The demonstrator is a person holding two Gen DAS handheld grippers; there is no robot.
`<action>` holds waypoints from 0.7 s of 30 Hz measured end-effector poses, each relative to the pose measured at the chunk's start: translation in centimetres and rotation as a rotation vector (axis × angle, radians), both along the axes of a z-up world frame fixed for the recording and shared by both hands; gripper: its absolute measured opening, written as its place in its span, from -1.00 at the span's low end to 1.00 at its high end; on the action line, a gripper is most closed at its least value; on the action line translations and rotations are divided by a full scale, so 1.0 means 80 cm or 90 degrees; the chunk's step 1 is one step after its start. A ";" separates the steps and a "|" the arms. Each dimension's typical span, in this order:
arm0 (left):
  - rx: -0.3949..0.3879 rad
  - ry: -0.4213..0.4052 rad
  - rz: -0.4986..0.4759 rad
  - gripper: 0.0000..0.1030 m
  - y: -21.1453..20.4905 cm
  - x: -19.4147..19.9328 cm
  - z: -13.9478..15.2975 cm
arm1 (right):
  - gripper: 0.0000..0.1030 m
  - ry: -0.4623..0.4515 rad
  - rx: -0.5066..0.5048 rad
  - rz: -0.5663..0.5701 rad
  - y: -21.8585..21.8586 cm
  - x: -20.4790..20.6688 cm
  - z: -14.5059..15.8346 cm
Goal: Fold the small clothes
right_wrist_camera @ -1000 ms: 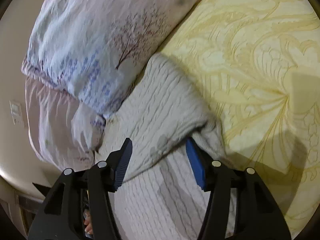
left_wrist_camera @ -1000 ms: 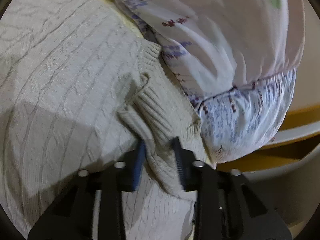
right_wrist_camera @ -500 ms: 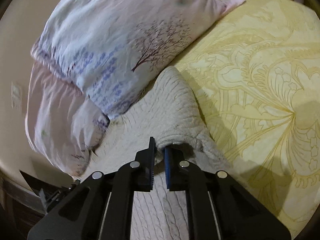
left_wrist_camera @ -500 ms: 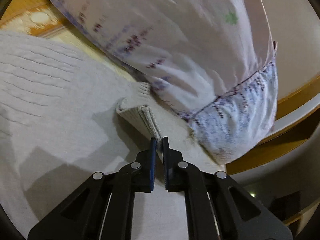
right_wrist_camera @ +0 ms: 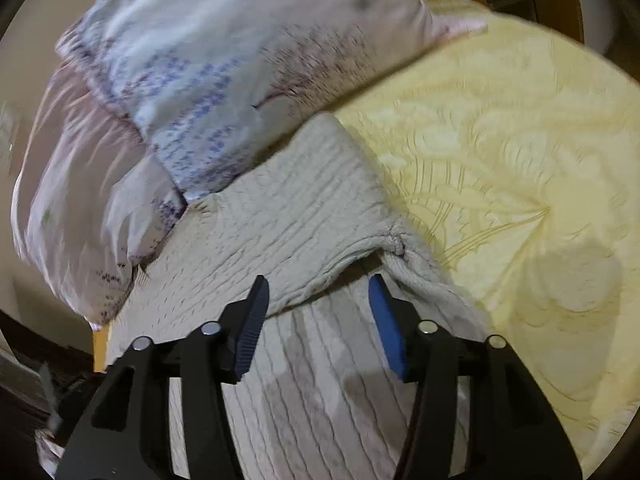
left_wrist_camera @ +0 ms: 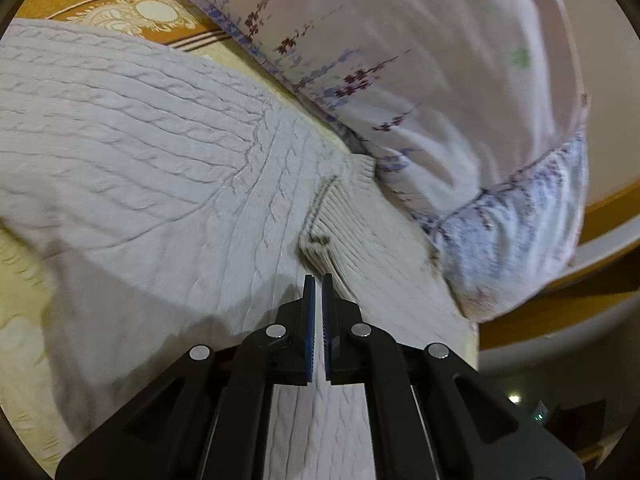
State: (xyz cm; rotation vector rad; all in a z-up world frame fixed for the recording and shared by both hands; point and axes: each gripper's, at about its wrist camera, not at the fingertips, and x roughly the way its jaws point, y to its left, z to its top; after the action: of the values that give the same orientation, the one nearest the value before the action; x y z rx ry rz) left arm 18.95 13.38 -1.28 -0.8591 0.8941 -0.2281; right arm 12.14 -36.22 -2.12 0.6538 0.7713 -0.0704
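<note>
sweater [left_wrist_camera: 160, 152]: matt cable-knit | pillow [left_wrist_camera: 440, 80]: smooth printed cloth | bedspread [right_wrist_camera: 520, 160]: quilted

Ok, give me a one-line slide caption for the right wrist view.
Right hand-held gripper, jaws just reopened, poised over a folded cream knit sweater on a yellow bedspread, beside a floral pillow.

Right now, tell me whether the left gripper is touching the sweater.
Touching: the left wrist view shows the left gripper shut on the sweater, knit pinched between its pads.

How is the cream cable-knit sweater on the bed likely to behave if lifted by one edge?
The cream cable-knit sweater would probably droop, floppy: it already creases and folds over itself. Its thick ribbed knit suggests some weight and little slip.
</note>
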 end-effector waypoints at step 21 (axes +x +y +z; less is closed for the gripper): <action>-0.036 0.033 0.368 0.05 0.268 -0.156 -0.006 | 0.18 0.002 -0.071 0.211 0.127 0.030 0.022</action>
State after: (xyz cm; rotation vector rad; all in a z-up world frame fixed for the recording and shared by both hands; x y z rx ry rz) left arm 6.46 34.83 -1.75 -1.1415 0.6561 0.2733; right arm 14.52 -26.05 -0.34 0.4145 0.8632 0.1872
